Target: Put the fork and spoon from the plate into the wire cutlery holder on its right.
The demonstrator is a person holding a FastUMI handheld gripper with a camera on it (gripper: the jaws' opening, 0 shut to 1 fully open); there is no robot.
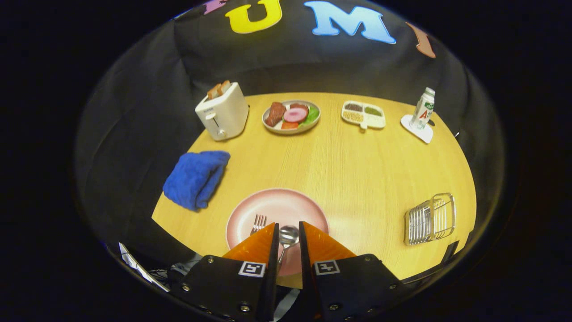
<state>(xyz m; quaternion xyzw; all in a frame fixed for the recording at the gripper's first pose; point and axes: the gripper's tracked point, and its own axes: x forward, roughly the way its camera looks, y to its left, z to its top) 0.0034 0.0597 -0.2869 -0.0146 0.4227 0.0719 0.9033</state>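
Spoon (288, 235) on plate (286, 208) between tongs (288, 229) (narrowly parted, grip unclear); fork (258, 223) beside.

We see a round pink plate (286, 208) near the table's front edge. On it lie a silver fork (258, 223), tines pointing away, and beside it a silver spoon (288, 236), bowl up. The wire cutlery holder (430, 219) stands well apart to the plate's right.

Round wooden table (357, 170): toaster (222, 112), food plate (291, 116), divided tray (363, 114), bottle coaster (417, 129), blue cloth (195, 178), pink plate (277, 210), wire cutlery holder (430, 219).
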